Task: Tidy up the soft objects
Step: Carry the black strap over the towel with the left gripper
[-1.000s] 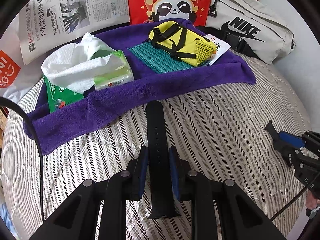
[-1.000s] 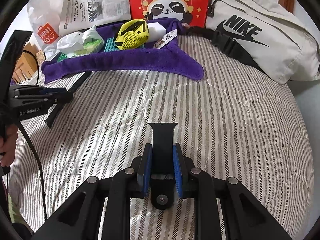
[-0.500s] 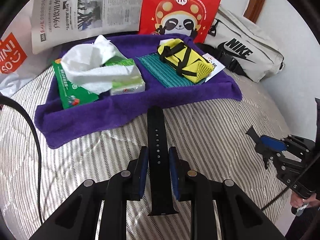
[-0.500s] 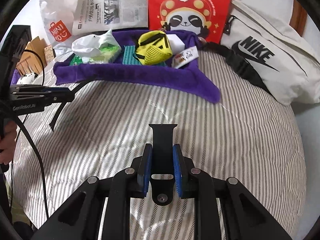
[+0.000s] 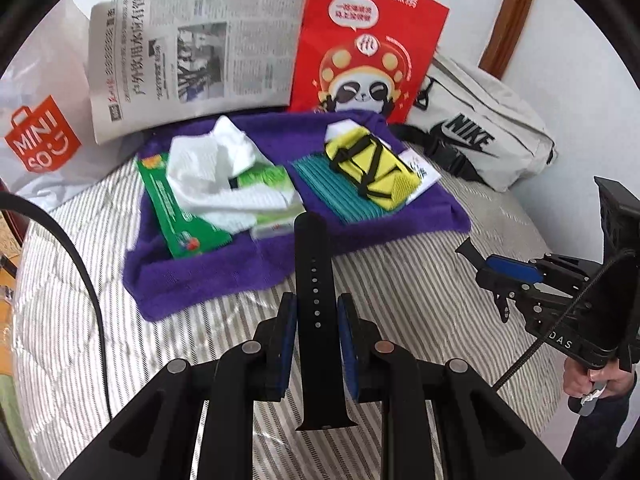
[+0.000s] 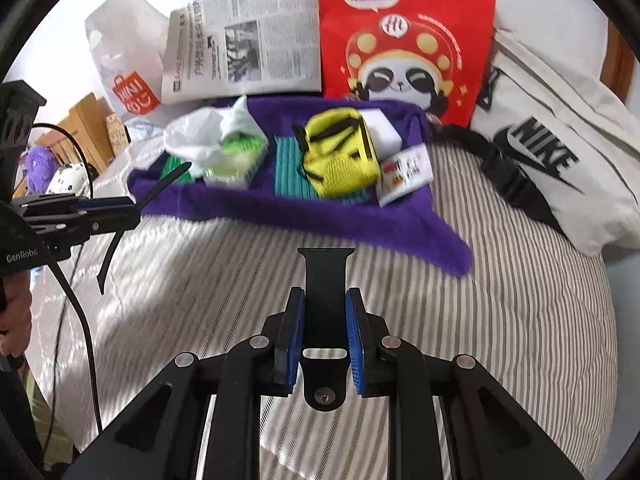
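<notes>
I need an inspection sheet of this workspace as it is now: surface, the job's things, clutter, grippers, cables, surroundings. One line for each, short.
Surface: striped quilt on a bed, with a purple towel spread at its far side.
Job's things: long watch strap half with holes; short strap half with a buckle end.
Clutter: tissue pack, yellow pouch and teal mat on the towel; a card at its edge.
Grippers: left gripper shut on the long half; right gripper shut on the short half.
Cables: black cable hangs at the left gripper's side.
Surroundings: newspaper, red panda bag, Nike bag, Miniso bag against the wall.
</notes>
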`<act>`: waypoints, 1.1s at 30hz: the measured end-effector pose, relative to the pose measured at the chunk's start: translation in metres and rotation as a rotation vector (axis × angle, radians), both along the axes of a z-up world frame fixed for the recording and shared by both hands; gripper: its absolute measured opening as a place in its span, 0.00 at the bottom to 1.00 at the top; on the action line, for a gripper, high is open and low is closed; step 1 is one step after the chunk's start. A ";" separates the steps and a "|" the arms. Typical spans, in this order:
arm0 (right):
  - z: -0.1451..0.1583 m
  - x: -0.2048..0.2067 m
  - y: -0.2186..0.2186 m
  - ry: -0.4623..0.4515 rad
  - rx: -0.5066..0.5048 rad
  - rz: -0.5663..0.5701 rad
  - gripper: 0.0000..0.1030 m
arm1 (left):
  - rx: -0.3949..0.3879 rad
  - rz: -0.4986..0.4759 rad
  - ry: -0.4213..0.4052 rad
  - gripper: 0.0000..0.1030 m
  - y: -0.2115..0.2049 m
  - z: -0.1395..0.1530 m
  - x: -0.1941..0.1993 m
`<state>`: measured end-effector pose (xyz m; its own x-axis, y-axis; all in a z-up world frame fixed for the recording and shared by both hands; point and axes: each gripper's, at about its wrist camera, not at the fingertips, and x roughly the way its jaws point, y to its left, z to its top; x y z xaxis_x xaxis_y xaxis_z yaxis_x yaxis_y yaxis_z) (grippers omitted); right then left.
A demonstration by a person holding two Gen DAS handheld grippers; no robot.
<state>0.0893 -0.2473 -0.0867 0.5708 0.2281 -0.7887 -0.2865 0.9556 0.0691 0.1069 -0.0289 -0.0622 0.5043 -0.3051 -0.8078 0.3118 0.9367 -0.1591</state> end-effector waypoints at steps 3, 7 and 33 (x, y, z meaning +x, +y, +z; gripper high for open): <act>0.011 0.010 0.006 -0.014 0.012 0.010 0.20 | -0.016 0.027 -0.011 0.19 0.007 0.010 0.009; 0.024 0.027 0.012 -0.022 0.045 0.017 0.20 | -0.029 0.038 -0.019 0.19 0.014 0.022 0.023; -0.012 0.157 0.095 0.086 0.053 0.143 0.20 | 0.009 0.075 -0.013 0.19 0.046 0.035 0.117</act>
<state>0.2464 -0.1523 -0.0986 0.4602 0.3443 -0.8183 -0.4100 0.9000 0.1482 0.2244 0.0172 -0.0271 0.5364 -0.2584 -0.8034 0.2423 0.9590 -0.1467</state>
